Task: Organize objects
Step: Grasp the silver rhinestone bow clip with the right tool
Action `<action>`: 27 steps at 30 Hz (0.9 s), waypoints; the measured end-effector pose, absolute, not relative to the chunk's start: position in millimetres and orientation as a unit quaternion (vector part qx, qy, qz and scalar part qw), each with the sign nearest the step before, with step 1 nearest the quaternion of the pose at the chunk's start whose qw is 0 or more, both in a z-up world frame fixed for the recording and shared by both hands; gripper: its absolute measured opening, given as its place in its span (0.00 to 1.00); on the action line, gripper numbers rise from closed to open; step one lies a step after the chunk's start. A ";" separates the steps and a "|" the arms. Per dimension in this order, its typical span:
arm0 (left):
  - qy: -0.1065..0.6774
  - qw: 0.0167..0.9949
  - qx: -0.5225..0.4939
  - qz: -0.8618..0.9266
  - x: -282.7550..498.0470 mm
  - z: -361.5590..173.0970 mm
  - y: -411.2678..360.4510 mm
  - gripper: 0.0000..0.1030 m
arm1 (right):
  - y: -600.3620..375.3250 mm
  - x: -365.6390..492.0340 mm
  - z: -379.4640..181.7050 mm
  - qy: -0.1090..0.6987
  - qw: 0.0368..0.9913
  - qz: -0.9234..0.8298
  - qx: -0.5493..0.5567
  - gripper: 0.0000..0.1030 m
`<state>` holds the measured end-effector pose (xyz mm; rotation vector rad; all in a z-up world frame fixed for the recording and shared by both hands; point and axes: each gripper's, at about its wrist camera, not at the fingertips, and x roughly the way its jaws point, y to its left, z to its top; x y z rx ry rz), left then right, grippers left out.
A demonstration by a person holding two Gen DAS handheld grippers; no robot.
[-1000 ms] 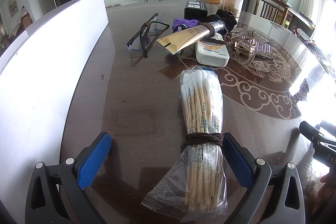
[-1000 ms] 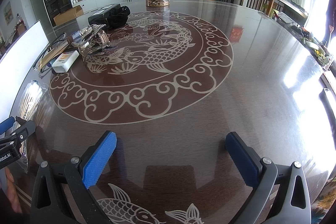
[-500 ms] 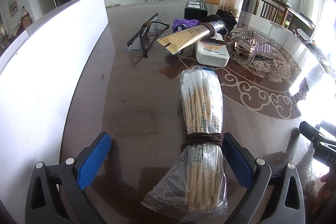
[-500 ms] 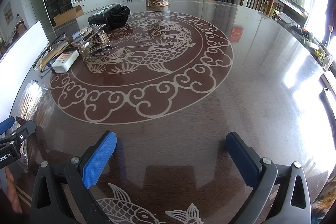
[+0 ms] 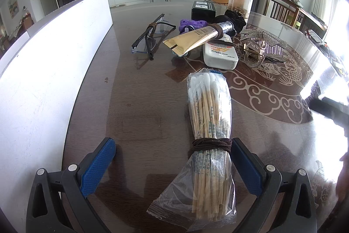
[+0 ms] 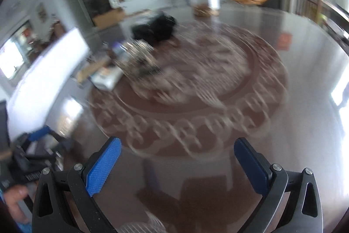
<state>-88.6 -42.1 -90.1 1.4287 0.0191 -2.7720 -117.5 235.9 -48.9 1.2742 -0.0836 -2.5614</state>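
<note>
A plastic bag of cotton swabs [image 5: 209, 123], tied with a brown band, lies on the dark table between the fingers of my left gripper [image 5: 172, 154], close against the right blue pad [image 5: 246, 167]. That gripper is open. Further back lie safety glasses [image 5: 150, 36], a tan tube [image 5: 196, 38], a white bottle [image 5: 220, 54] and a sparkly hair clip [image 5: 259, 47]. My right gripper [image 6: 177, 158] is open above the table's patterned centre with nothing between its fingers; its view is blurred. The left gripper [image 6: 32, 145] shows at the lower left there.
A white board [image 5: 43, 71] stands along the table's left edge. A black box [image 5: 202, 9], a purple item [image 5: 192, 24], a black pouch [image 5: 235, 16] and a clear jar [image 5: 241, 0] sit at the back. A hand [image 6: 15, 202] holds the left gripper.
The right gripper has swung and lifted, so its view has shifted and blurred. The left gripper and the swab bag have not moved.
</note>
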 end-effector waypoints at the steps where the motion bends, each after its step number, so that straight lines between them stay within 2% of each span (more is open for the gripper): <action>1: 0.006 0.011 0.458 -0.889 -88.6 -90.1 -42.1 1.00 | 227.0 -126.0 -44.6 -0.018 0.150 -0.887 0.437 1.00; 6: 0.006 0.012 0.458 -0.889 -88.8 -90.1 -42.1 1.00 | 169.1 -178.9 -27.0 0.076 0.178 -0.884 0.425 1.00; 11: 0.006 0.011 0.458 -0.889 -89.0 -90.2 -42.2 1.00 | 142.2 -226.7 -37.7 0.102 0.174 -0.871 0.448 0.98; 13: 0.006 0.011 0.458 -0.889 -89.0 -90.2 -42.1 1.00 | 140.4 -234.0 -44.2 0.101 0.188 -0.859 0.466 0.63; 14: 0.006 0.011 0.458 -0.889 -88.9 -90.1 -42.1 1.00 | 143.4 -233.8 -46.5 0.095 0.193 -0.853 0.475 0.51; 17: 0.006 0.011 0.458 -0.889 -89.2 -90.2 -42.0 1.00 | 155.0 -219.0 -47.2 0.079 0.192 -0.862 0.462 0.46; 23: 0.006 0.011 0.458 -0.889 -89.5 -90.3 -41.9 1.00 | 195.1 -160.7 -51.1 0.026 0.169 -0.881 0.442 0.46; 27: 0.006 0.011 0.458 -0.889 -89.3 -90.2 -41.9 1.00 | 224.2 -111.3 -51.2 -0.049 0.150 -0.885 0.438 0.47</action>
